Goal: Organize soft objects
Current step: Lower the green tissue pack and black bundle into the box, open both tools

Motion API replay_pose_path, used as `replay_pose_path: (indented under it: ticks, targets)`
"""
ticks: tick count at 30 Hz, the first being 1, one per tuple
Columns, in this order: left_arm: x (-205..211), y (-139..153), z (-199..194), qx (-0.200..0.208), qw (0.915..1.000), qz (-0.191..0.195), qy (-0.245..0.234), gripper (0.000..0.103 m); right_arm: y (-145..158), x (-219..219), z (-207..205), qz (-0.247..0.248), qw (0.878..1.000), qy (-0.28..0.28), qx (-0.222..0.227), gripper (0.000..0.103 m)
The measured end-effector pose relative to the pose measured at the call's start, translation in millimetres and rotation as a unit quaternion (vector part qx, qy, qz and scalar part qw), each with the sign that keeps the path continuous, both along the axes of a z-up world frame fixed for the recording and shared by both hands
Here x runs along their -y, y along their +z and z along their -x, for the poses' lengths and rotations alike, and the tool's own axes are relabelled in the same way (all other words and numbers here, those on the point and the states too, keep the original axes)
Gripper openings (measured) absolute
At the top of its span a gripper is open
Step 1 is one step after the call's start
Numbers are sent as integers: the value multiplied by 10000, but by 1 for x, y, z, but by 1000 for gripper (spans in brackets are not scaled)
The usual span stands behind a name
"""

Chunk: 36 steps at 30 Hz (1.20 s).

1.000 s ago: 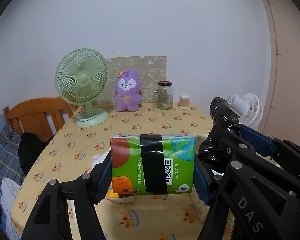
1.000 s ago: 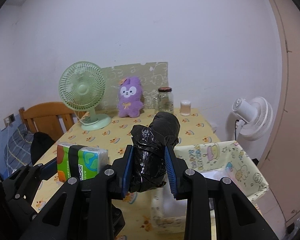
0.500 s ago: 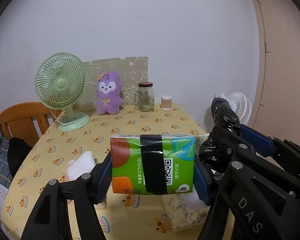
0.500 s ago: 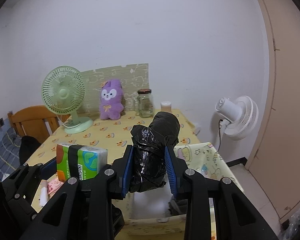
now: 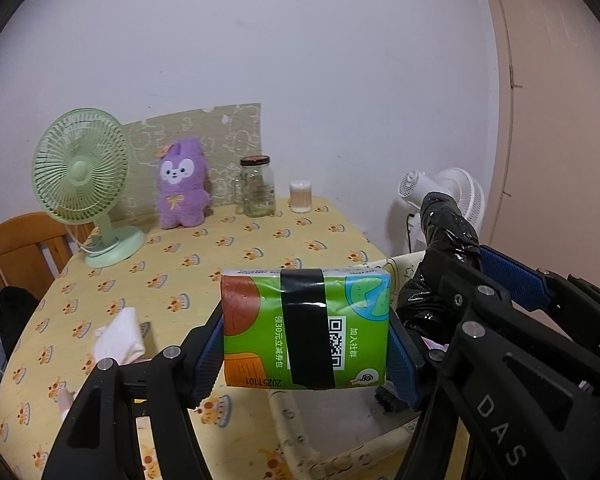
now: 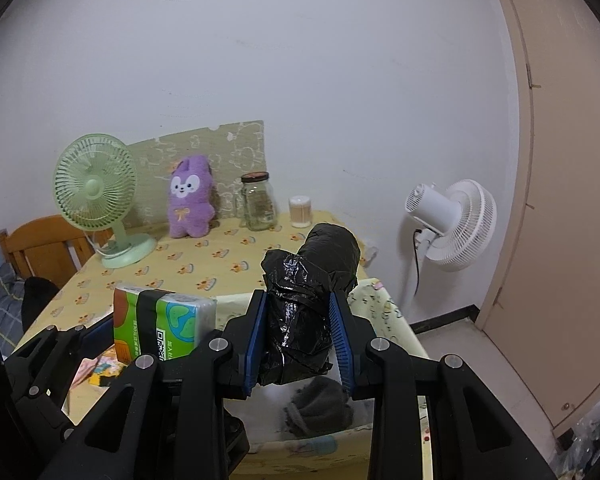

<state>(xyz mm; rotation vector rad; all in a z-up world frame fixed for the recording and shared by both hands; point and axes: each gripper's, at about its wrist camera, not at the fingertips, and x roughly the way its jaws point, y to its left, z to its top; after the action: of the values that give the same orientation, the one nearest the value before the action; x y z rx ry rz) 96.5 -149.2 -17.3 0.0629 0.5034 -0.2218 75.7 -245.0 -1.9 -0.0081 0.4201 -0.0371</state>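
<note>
White wall backs a tabletop (image 5: 260, 248) under a yellow cloth printed with small cakes. From left to right along its far edge stand a pale green desk fan (image 5: 82, 172), a purple plush rabbit (image 5: 182, 184), a clear glass jar with a dark lid (image 5: 256, 186) and a small round white container (image 5: 301, 196). A white folded cloth (image 5: 120, 338) lies on the near left of the cloth.

The left tool (image 5: 306, 344) is clamped on a green soft tissue pack bound with black tape (image 5: 306, 330), held clear of the surface. The right tool (image 6: 298, 340) is clamped on a black plastic-wrapped roll (image 6: 310, 304).

Change since one second ago: both tools have travelled sideways to the right, and a pale fabric storage bin with a cartoon print (image 6: 384, 300) now sits directly below and ahead of them. A grey knitted item (image 6: 320, 406) already lies in the bin. Judgement: transport is nearly complete; the release of both items into the bin is the pending step.

Legible markings: the tissue pack carries a QR code, Chinese characters and "2025" followed by further digits, all inverted. The right tool body reads "DAS" (image 5: 500, 436).

A white pedestal fan (image 6: 452, 224) stands on the floor at right.
</note>
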Motion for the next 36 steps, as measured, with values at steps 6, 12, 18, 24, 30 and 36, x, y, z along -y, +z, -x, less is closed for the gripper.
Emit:
replay_pose_path:
  ticks: [6, 12, 18, 24, 30, 36]
  targets:
    - [14, -9, -10, -151, 9998, -79, -129, 74, -9, 14, -9, -67, 9998, -110, -126, 34]
    - [27, -18, -22, -376, 9989, -112, -261, 78, -17, 25, -14, -82, 9995, -202, -216, 34]
    - [35, -25, -29, -565, 9977, -232, -296, 87, -22, 31, -20, -120, 9992, -218, -304, 34]
    - [34, -27, -28, -616, 9971, -343, -283, 88, -26, 31, -24, -188, 9992, -74, -337, 37]
    - [34, -24, -24, -585, 9970, -261, -423, 95, -29, 33, -30, -403, 9983, 75, -421, 72]
    - [32, -21, -20, -494, 9976, -273, -408, 95, -27, 28, -28, -393, 9983, 44, -418, 85]
